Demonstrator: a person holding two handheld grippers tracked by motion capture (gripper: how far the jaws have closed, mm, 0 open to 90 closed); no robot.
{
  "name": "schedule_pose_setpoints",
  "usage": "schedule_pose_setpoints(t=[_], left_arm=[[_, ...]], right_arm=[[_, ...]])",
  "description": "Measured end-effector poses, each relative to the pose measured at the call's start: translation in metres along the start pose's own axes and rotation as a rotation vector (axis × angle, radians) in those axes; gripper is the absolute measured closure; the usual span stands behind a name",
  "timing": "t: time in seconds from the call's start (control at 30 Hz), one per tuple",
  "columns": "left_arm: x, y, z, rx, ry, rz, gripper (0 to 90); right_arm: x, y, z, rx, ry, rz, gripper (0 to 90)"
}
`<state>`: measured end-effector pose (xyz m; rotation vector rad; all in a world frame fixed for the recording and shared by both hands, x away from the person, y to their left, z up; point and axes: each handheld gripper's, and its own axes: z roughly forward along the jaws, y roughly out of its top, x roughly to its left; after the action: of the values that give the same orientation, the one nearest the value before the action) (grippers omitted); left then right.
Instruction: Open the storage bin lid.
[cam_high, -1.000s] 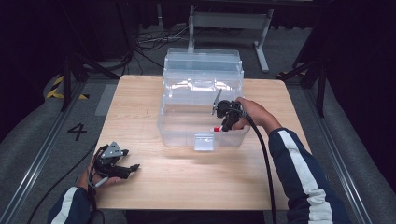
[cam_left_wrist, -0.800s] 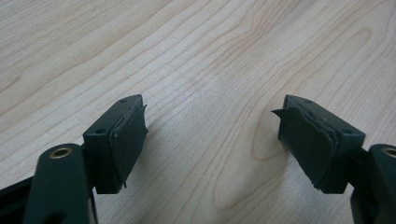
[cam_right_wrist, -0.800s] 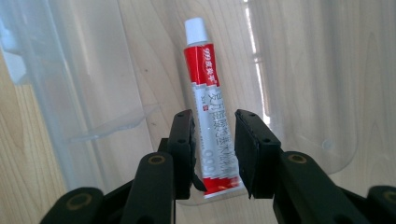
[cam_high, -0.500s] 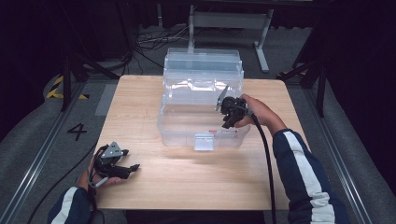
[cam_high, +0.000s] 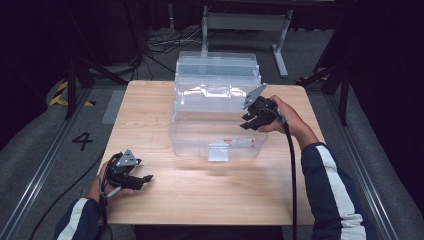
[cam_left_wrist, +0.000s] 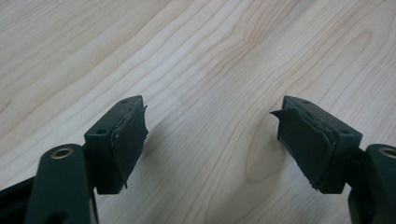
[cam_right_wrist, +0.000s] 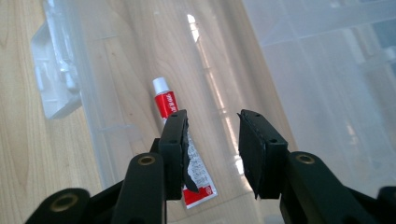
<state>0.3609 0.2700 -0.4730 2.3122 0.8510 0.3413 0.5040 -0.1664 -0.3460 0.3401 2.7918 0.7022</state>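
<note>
Your right gripper (cam_high: 248, 123) has risen since the earlier frame: it was low in the clear plastic storage box (cam_high: 190, 137), near the front wall, and now it hangs above the right part of the box, at the height of the rim. Its jaws have just been opening, and nothing is between them; they stand apart with free space between the pads. The small red and white tube with a white cap (cam_right_wrist: 180, 140) lies flat on the bottom of the box, close to the front wall and below the right gripper, so I judge that you have put it down there and now you take the hand away.

To do this step well, lift straight up until the jaws are clear of the box rim, and only then pull the hand back, so that the cable does not drag on the wall and move the box.

Your left gripper (cam_high: 145, 178) rests on the light wooden table (cam_high: 150, 110), well apart from the box, towards its front left. Its jaws are wide apart and hold nothing.
</note>
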Motion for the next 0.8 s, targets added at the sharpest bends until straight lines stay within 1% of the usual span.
schedule_pose_setpoints(t=[0.03,0.07,0.13,0.27,0.3,0.33,0.37,0.4,0.47,0.5,0.57,0.67,0.73,0.8], left_arm=[[-0.001,0.005,0.0,0.003,0.005,0.012,26.6],[-0.002,0.009,0.0,-0.003,0.002,0.022,28.0],[-0.004,0.018,-0.001,-0.012,0.0,0.041,28.5],[-0.01,0.036,-0.004,-0.034,0.005,0.077,28.8],[-0.01,0.036,-0.004,-0.034,0.005,0.077,28.8],[-0.012,0.045,-0.007,-0.055,0.009,0.094,28.9],[-0.012,0.045,-0.007,-0.055,0.009,0.094,28.9],[-0.013,0.05,-0.009,-0.067,0.013,0.102,28.9],[-0.015,0.059,-0.014,-0.096,0.015,0.113,29.1],[-0.015,0.061,-0.016,-0.106,0.016,0.114,29.3],[-0.016,0.066,-0.019,-0.128,0.014,0.118,30.2],[-0.018,0.075,-0.021,-0.132,0.022,0.133,30.4],[-0.019,0.08,-0.022,-0.142,0.018,0.139,30.7],[-0.021,0.087,-0.023,-0.154,0.013,0.154,30.9]], right_arm=[[0.0,-0.001,-0.003,-0.01,-0.006,0.007,63.4],[-0.001,-0.003,-0.005,-0.025,-0.015,0.004,63.3],[-0.003,-0.005,-0.009,-0.047,-0.034,0.017,63.1],[-0.006,-0.01,-0.02,-0.121,-0.078,0.047,62.1],[-0.007,-0.011,-0.023,-0.138,-0.085,0.052,61.9],[-0.009,-0.012,-0.027,-0.155,-0.092,0.066,61.1],[-0.009,-0.012,-0.027,-0.155,-0.092,0.066,61.1],[-0.011,-0.012,-0.03,-0.166,-0.109,0.076,60.5],[-0.014,-0.014,-0.036,-0.203,-0.126,0.09,60.6],[-0.016,-0.014,-0.039,-0.226,-0.147,0.096,60.5],[-0.018,-0.014,-0.042,-0.247,-0.163,0.11,59.8],[-0.024,-0.013,-0.044,-0.268,-0.194,0.128,58.1],[-0.028,-0.013,-0.046,-0.295,-0.209,0.146,57.2],[-0.032,-0.012,-0.048,-0.312,-0.223,0.157,56.5]])
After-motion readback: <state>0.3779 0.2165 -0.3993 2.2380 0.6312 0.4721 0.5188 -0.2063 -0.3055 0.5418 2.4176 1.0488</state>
